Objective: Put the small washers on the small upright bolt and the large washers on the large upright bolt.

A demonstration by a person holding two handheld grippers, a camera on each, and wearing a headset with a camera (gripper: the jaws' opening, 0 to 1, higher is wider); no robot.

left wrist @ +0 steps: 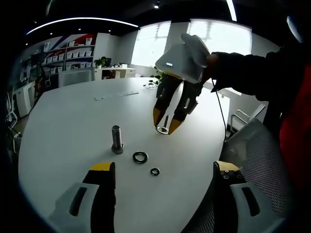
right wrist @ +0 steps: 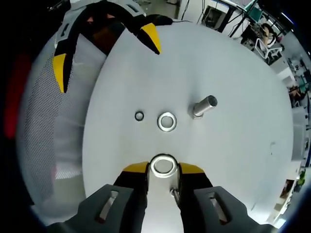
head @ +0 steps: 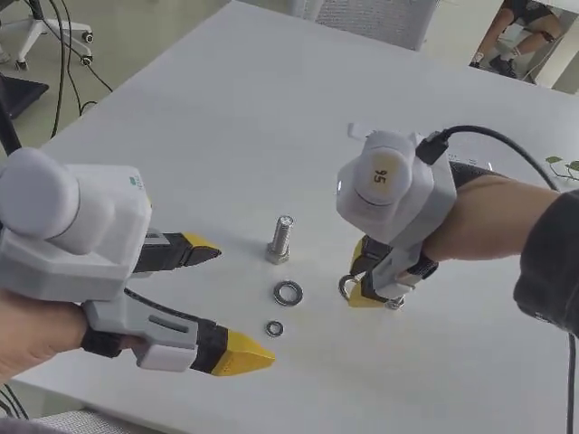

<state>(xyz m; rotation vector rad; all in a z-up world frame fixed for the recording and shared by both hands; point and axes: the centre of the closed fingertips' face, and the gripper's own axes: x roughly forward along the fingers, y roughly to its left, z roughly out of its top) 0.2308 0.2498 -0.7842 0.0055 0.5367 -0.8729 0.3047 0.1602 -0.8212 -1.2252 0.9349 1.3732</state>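
White counter (head: 226,108) is spanning the head view. Black cables (head: 68,63) are trailing over the floor (head: 145,27) beside a wheeled chair base (head: 45,32). A mesh chair (head: 380,18) is standing at the counter's far edge. A person's legs (head: 525,36) are showing beyond.

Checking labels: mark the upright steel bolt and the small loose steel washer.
Upright steel bolt (head: 282,235): head view, threaded shank.
Small loose steel washer (head: 269,328): head view, ring's left side.
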